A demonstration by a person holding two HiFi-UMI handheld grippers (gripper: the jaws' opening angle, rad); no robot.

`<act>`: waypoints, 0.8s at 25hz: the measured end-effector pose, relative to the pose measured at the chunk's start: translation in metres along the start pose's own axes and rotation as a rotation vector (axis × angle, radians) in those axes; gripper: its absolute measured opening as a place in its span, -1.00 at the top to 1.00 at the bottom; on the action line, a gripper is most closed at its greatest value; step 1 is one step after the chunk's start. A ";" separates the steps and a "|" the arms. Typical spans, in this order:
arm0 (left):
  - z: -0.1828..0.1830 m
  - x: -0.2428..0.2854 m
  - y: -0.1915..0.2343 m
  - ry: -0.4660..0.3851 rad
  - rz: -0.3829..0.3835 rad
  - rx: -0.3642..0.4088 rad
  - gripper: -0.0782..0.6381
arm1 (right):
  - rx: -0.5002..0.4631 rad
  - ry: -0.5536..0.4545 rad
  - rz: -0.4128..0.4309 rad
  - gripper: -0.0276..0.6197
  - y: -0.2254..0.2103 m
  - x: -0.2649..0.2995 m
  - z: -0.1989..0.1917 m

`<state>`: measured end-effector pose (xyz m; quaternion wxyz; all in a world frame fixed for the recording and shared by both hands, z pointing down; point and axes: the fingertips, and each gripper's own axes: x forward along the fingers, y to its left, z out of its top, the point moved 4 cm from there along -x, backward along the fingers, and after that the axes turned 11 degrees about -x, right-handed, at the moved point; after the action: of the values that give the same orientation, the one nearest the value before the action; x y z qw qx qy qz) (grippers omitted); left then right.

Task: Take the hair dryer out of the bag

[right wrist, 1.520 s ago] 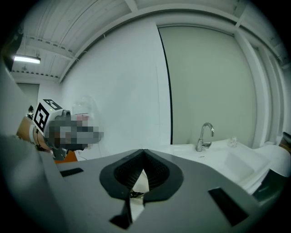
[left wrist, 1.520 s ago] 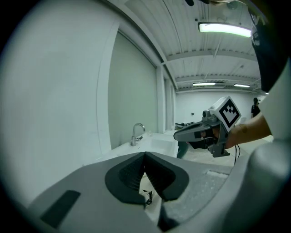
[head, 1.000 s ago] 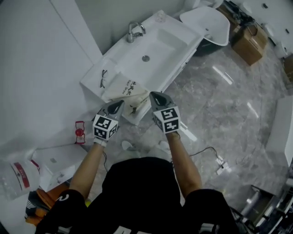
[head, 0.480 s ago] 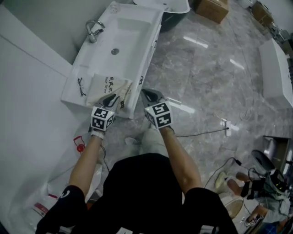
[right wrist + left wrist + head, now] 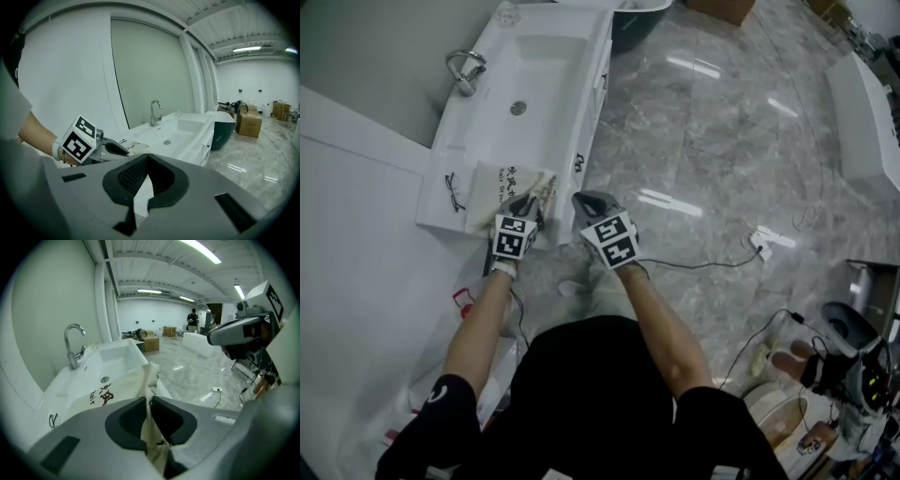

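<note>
- My left gripper (image 5: 147, 400) has smooth grey plastic jaws with dark, scooped inner pads; they are opening, the gap is narrow, and a limp fold of the bag (image 5: 508, 186) stands between them
- The bag is soft cream cloth, creased, with black brush-lettering; it lies flat on the left end of the vanity top (image 5: 441, 202), beside the basin
- The hair dryer itself does not show: the cloth hides whatever is inside
- My right gripper (image 5: 147, 157) has its ribbed dark pads pressed together with nothing between them; it hangs just right of the left one, off the vanity's front edge
- The vanity is glossy white with a rectangular basin and a curved chrome tap (image 5: 464, 70); the floor (image 5: 722, 141) is polished grey marble
- Compared with a second ago, both grippers have sunk towards the counter, and my left one now has the bag's near edge in its jaws, while the vanity sits further up and left in the head view
</note>
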<state>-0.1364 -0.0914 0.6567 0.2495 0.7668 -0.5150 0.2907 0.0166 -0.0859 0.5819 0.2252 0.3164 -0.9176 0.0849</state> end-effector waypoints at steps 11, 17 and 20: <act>0.024 -0.036 0.038 -0.093 0.054 -0.086 0.70 | -0.074 0.049 0.185 0.93 0.027 0.060 -0.010; 0.006 -0.052 0.062 -0.086 0.096 -0.116 0.70 | -0.206 0.093 0.315 0.92 0.061 0.118 -0.011; -0.009 -0.061 0.069 -0.080 0.105 -0.146 0.70 | -0.247 0.107 0.361 0.92 0.079 0.141 -0.014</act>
<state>-0.2213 -0.0700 0.6257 0.2685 0.7295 -0.5838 0.2343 -0.1260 -0.0960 0.6588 0.2918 0.1118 -0.9495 0.0275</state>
